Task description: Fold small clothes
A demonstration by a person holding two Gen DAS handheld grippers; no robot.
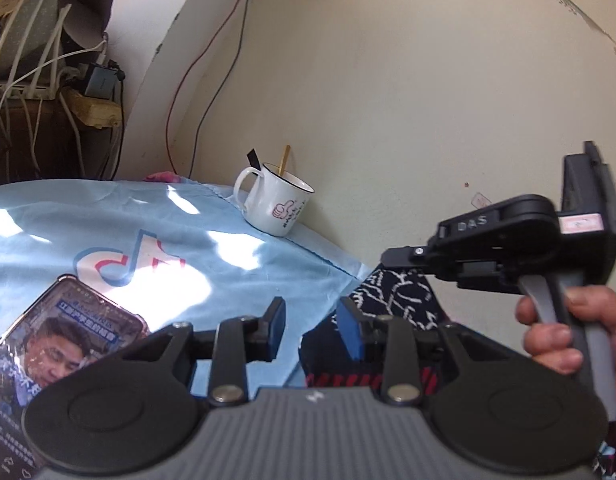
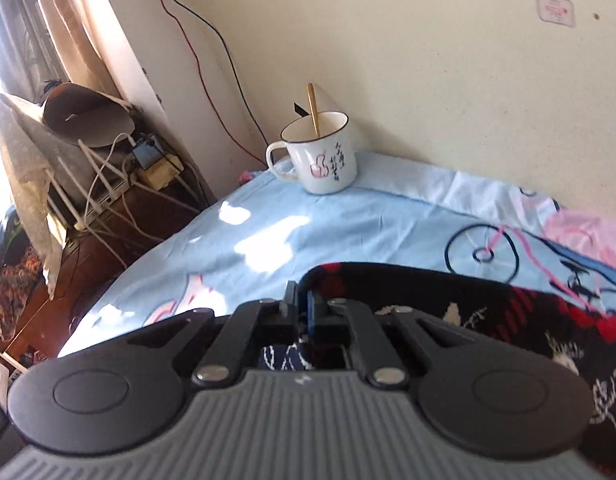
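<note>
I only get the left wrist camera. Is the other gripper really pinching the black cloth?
Observer: Yes. On the right wrist camera the right gripper has its jaws closed together on the edge of the black cloth.
Operator: What's on the sheet over there?
Observer: A bicycle drawing on the blue sheet, just behind the cloth.
Operator: And past the bicycle?
Observer: Pink fabric at the far right, near the wall.

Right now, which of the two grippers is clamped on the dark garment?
The right gripper: its jaws are shut on the dark patterned garment. The left gripper has its jaws apart, gripping nothing.
</note>
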